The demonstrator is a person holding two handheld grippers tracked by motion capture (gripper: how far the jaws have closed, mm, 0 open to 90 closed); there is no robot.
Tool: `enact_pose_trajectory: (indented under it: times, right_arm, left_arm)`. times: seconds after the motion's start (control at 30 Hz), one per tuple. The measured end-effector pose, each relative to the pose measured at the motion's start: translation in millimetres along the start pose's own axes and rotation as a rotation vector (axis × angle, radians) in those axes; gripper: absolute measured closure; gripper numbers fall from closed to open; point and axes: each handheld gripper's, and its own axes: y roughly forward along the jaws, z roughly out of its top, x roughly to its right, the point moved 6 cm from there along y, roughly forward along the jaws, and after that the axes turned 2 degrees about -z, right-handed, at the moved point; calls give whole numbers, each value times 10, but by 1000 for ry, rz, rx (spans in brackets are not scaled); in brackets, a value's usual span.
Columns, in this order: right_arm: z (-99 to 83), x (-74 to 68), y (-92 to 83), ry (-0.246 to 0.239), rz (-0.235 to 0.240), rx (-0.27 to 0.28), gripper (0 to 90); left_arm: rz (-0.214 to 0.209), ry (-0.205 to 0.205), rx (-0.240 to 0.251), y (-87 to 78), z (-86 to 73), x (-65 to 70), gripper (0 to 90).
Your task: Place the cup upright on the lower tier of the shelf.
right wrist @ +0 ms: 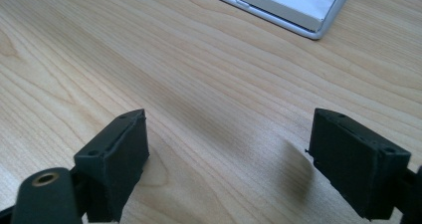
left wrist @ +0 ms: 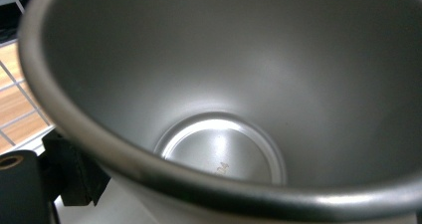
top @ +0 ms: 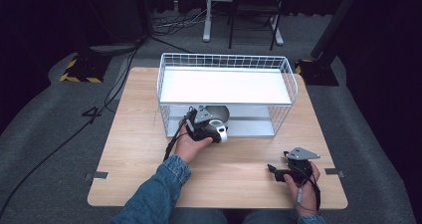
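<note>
A grey metal cup [top: 220,113] is held at the front opening of the white wire rack [top: 226,60], at its lower level. My left gripper [top: 209,129] is shut on the cup. The left gripper view looks straight into the cup's hollow [left wrist: 224,154], and one black finger [left wrist: 74,176] presses on the outside of its wall; the other finger is hidden. My right gripper [top: 276,171] rests low over the table's front right part, open with nothing between its fingers [right wrist: 119,159].
The rack has a white upper shelf [top: 224,84] and a pale lower tray [top: 249,128], whose corner [right wrist: 298,7] lies ahead of the right gripper. The wooden table [top: 134,149] is bare around both hands. Stands and cables are on the floor behind.
</note>
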Motion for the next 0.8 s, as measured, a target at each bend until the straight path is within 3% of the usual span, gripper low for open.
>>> enact_pose_trajectory:
  times: [0.07, 0.1, 0.13, 0.2, 0.23, 0.27, 0.3, 0.37, 0.47, 0.53, 0.73, 0.77, 0.8]
  right_arm:
    - [0, -1, 0, -1, 0, 1, 158]
    - [0, -3, -1, -3, 0, 1, 159]
    - [0, -3, -2, -4, -1, 0, 159]
    - [0, -3, -2, -5, -1, 0, 158]
    - [0, -4, -2, -6, 0, 0, 159]
    - [0, -5, -3, -6, 0, 0, 158]
    - [0, -6, -2, -7, 1, 0, 158]
    - [0, -6, -3, -8, 0, 0, 159]
    - [0, -6, -3, -9, -1, 1, 158]
    - [0, -7, -4, -10, -2, 1, 159]
    - [1, -9, -5, -13, -5, 3, 158]
    - [1, -9, -5, -14, -6, 3, 158]
    - [1, -9, -5, -14, -6, 3, 158]
  left_arm:
    - [5, 7, 9, 27, 11, -31, 77]
    - [6, -25, 21, 69, 12, -41, 77]
    - [6, -25, 21, 69, 12, -41, 77]
    - [24, -67, 27, 125, 13, -59, 77]
    - [40, -33, 23, 141, 21, -117, 77]
    - [44, -38, 26, 153, 24, -129, 77]
    - [71, -80, 31, 168, 20, -135, 77]
    - [68, -61, 31, 204, 21, -172, 77]
    - [79, -74, 26, 245, 0, -206, 77]
    - [84, -53, 16, 295, -18, -262, 77]
    - [78, -64, -16, 378, -22, -297, 76]
    - [52, -68, -22, 390, -26, -285, 76]
    - [70, -78, -21, 386, -27, -284, 75]
